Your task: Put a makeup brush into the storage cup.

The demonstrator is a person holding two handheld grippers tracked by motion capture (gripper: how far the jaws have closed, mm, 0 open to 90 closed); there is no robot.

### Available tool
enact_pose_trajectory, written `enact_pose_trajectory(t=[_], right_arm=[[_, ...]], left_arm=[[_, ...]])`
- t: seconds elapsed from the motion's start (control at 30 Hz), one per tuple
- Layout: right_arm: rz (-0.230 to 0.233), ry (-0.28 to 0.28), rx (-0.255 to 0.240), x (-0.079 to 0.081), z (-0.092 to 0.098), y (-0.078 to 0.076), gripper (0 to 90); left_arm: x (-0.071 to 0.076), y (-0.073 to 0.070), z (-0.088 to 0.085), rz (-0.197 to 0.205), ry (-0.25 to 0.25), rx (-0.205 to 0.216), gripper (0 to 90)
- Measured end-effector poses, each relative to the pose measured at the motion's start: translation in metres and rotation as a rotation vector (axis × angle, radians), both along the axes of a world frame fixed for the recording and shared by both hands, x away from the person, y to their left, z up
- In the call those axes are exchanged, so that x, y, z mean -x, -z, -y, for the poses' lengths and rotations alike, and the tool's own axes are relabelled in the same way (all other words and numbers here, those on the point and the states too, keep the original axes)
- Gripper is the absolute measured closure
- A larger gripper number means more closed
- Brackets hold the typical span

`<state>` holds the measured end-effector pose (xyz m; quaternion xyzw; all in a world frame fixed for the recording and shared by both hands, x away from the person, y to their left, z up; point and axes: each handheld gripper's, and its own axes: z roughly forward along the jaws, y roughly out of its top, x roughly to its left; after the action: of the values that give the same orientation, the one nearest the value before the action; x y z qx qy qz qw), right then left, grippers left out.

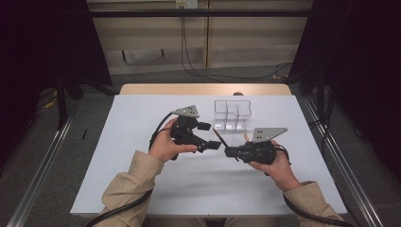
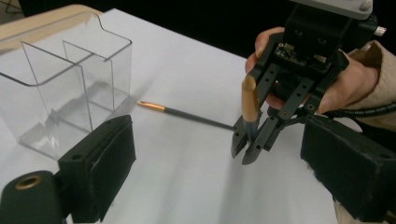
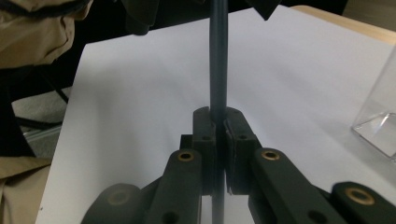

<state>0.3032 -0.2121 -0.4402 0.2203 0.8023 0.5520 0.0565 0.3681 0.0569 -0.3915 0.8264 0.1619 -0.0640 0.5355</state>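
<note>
White board covers the table, the largest thing here, with a strip of pale wood showing at its far edge. On it, toward the far middle, stands a clear plastic organiser, split by upright walls into open compartments. The left gripper hovers just in front of that box, its jaws spread wide with nothing between them; its own view looks past both black pads at the organiser on one side and the other tool on the other.

The right gripper sits just beside it, jaws clamped tight on a thin dark brush, gripping the shaft partway along. In the left gripper view the dark handle runs level above the table from those closed jaws toward the organiser, ending in a copper-coloured tip near the box but apart from it, while a short tan end rises behind the jaws. In the right gripper view the shaft points straight ahead out of the pinch.

Nothing lies between the brush tip and the organiser. No readable writing appears on any of these things.
</note>
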Motion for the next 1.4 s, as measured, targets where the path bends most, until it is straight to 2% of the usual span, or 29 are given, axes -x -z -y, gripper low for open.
enact_pose_trajectory(t=[0.13,0.43,0.53,0.7,0.73,0.87,1.13,1.4], right_arm=[[0.009,0.030,-0.031,0.000,0.002,-0.004,84.8],[0.014,0.071,-0.064,-0.001,-0.001,-0.004,84.8],[0.013,0.077,-0.067,-0.001,-0.002,-0.004,84.8],[0.012,0.084,-0.073,-0.002,-0.004,-0.005,84.9],[0.015,0.087,-0.071,-0.002,-0.004,-0.004,84.9],[0.023,0.099,-0.074,-0.001,-0.007,-0.005,84.8],[0.015,0.105,-0.074,-0.003,-0.011,-0.007,84.8],[0.009,0.102,-0.077,-0.004,-0.016,-0.009,84.7]], left_arm=[[0.002,0.000,0.001,0.008,-0.013,0.033,12.1],[0.004,0.003,0.004,0.010,-0.012,0.064,19.4],[0.003,0.004,0.004,0.005,-0.010,0.064,24.7],[0.003,0.004,0.004,0.006,-0.017,0.092,33.4],[0.003,0.005,0.004,0.003,-0.012,0.111,37.6],[0.003,0.008,0.004,-0.009,0.001,0.127,48.3],[0.002,0.011,0.002,-0.060,-0.023,0.190,66.3],[0.004,0.010,0.003,-0.060,-0.039,0.216,78.2]])
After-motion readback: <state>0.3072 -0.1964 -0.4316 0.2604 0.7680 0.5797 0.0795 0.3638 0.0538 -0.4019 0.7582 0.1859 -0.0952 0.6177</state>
